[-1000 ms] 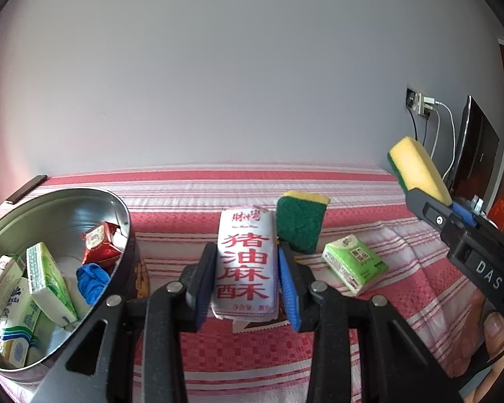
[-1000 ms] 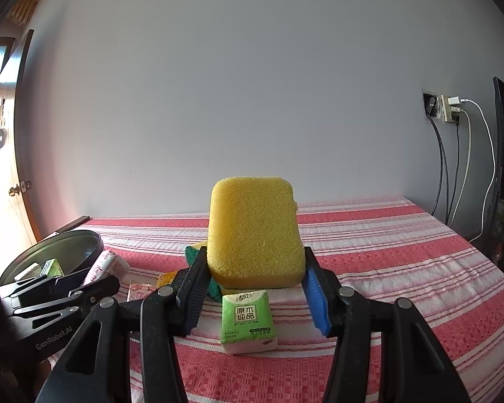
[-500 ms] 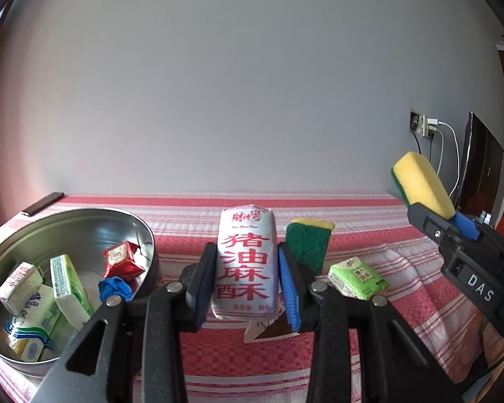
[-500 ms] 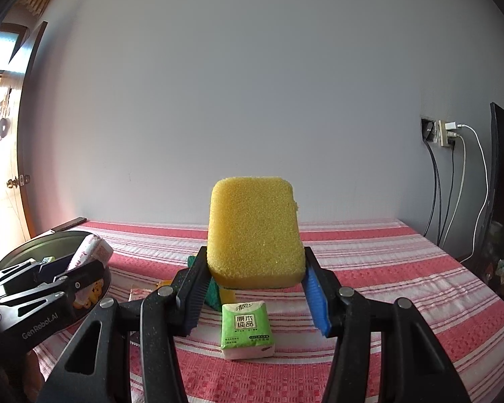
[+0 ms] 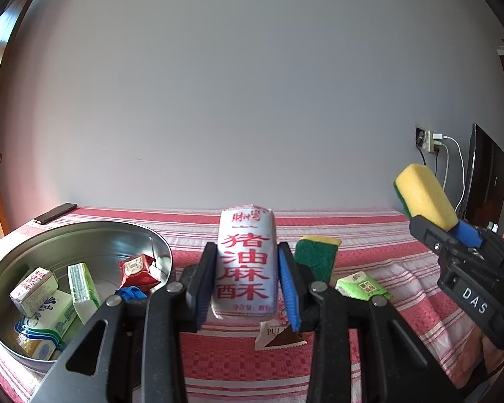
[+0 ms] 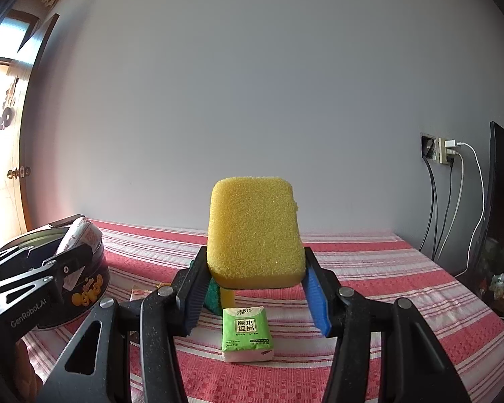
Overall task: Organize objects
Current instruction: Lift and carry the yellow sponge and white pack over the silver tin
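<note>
The left gripper (image 5: pixel 247 282) is clamped on a white snack packet (image 5: pixel 246 262) with red Chinese lettering, held upright above the red-and-white striped tablecloth (image 5: pixel 369 245). Just under the packet's lower end a small brown-and-white sachet (image 5: pixel 279 336) lies flat on the cloth. To the left sits a round metal tin (image 5: pixel 84 231) holding several tissue packs (image 5: pixel 80 287), a red wrapped sweet (image 5: pixel 136 270) and something blue (image 5: pixel 129 292). To the right of the fingers a green tissue pack (image 5: pixel 363 285) lies on the cloth, and just behind it a green-and-yellow sponge (image 5: pixel 316 257) stands tilted. A dark phone (image 5: pixel 55 213) rests at the table's far left edge.

The right gripper (image 6: pixel 255 288) squeezes a yellow sponge (image 6: pixel 253 231), raised clear of the table. Below it, near the camera, lies the green tissue pack (image 6: pixel 247 332), with the second sponge (image 6: pixel 216 297) just behind. Far right, cables (image 6: pixel 453 198) hang from a wall socket (image 6: pixel 443 151)
</note>
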Demonstrator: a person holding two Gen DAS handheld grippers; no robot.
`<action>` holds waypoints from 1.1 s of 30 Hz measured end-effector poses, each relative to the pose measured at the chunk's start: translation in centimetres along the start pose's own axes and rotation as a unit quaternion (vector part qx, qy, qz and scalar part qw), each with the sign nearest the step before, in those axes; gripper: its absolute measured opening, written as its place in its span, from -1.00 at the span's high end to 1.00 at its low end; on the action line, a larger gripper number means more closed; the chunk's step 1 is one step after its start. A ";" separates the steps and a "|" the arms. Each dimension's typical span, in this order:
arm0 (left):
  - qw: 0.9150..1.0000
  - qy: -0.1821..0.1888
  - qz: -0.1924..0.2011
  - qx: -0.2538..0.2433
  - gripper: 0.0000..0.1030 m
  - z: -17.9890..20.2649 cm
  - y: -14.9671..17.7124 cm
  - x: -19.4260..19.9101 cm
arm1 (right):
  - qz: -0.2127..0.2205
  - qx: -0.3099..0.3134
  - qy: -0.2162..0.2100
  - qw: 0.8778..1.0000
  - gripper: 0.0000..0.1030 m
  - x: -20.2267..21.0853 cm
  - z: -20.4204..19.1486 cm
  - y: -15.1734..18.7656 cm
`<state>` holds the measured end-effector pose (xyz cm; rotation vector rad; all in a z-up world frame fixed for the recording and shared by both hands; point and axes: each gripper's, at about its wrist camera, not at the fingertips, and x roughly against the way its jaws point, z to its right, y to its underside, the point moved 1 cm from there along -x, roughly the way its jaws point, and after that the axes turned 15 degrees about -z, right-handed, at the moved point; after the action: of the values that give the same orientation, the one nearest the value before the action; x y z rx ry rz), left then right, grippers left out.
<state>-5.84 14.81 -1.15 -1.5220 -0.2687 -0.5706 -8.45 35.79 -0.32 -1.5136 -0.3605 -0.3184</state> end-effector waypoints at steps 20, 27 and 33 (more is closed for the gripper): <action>1.000 -0.004 0.007 0.009 0.32 -2.0 -0.2 1.8 | 0.009 0.005 -0.027 1.000 -0.06 0.2 -1.6 0.1; 0.999 -0.010 0.020 0.028 0.32 -4.1 -1.0 3.7 | 0.011 0.038 -0.056 0.998 -0.06 0.2 -4.6 -1.7; 0.999 -0.027 0.023 0.041 0.32 -6.2 -1.5 4.6 | 0.002 0.053 -0.086 0.995 -0.06 -1.0 -7.3 -2.6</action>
<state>-3.87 7.91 2.18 -1.4622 -0.2933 -0.4768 -10.19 28.43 1.45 -1.4405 -0.5028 -0.1636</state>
